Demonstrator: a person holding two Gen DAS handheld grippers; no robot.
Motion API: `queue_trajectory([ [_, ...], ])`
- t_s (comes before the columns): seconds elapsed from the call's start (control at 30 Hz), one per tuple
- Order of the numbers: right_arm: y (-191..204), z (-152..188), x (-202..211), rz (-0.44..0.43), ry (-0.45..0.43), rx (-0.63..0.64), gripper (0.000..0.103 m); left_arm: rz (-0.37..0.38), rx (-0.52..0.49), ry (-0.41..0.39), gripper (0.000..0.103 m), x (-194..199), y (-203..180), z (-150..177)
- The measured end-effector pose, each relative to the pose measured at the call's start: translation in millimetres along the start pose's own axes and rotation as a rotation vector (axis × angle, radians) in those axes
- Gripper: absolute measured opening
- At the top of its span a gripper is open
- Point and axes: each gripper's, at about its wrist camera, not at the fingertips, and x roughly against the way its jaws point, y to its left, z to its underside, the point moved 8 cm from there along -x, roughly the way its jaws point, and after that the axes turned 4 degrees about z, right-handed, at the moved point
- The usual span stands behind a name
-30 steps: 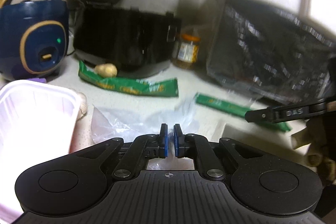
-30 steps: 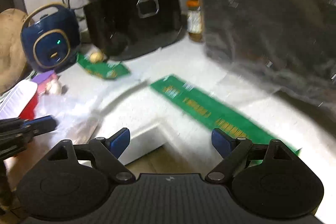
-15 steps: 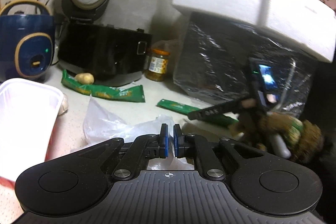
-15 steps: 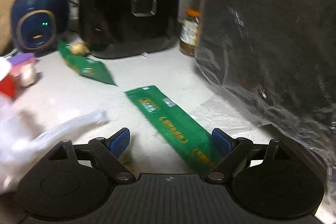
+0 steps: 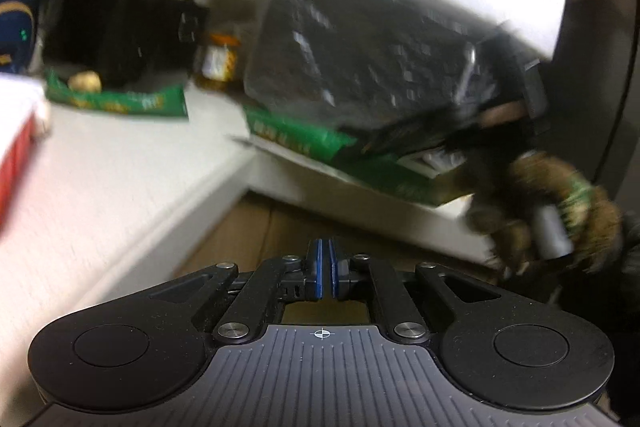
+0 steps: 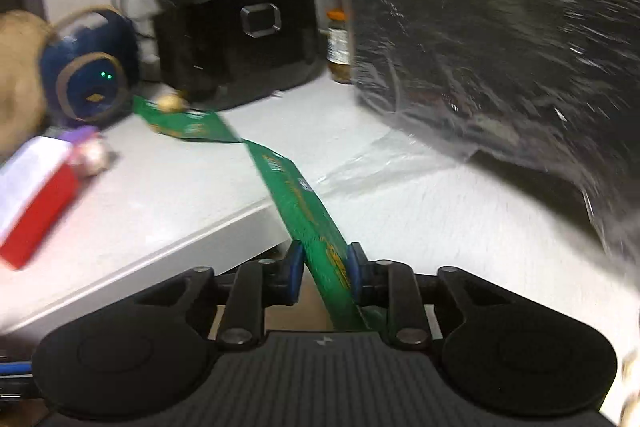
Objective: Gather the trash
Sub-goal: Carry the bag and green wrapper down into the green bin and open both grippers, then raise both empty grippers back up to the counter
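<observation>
Right up front in the right wrist view, the right claw [image 6: 322,269] has just been closing and now its blue pads sit on either side of a long green wrapper [image 6: 298,197], pinching it at the near end. That wrapper runs away over the edge of the white worktop [image 6: 192,195]. Past it a second green wrapper [image 6: 184,125] lies flat with a small tan lump on it, near the dark blue cooker [image 6: 90,75] and the black appliance [image 6: 240,39]. From the left wrist view, the left claw [image 5: 322,269] is squeezed together with nothing in it, hanging over the gap below the worktop edge. Off to its right a gloved hand [image 5: 560,211] grips the other tool, blurry, with the green wrapper [image 5: 304,141] under it
</observation>
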Motion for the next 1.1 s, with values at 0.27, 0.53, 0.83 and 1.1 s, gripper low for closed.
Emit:
queue_trajectory([
  [0.27, 3, 98, 19, -0.087, 0.158, -0.07, 0.012, -0.06, 0.156, 0.203, 0.007, -42, 45, 74],
  [0.53, -6, 206, -66, -0.078, 0.406, -0.208, 0.011, -0.097, 0.243, 0.315, 0.007, -68, 60, 126],
  [0.83, -13, 258, -122, 0.025, 0.543, -0.286, 0.033, -0.177, 0.37, 0.361, 0.008, -61, 94, 168],
  [1.1, 22, 221, -104, 0.182, 0.436, -0.103, 0.051, -0.149, 0.448, 0.356, 0.009, -59, 105, 172],
])
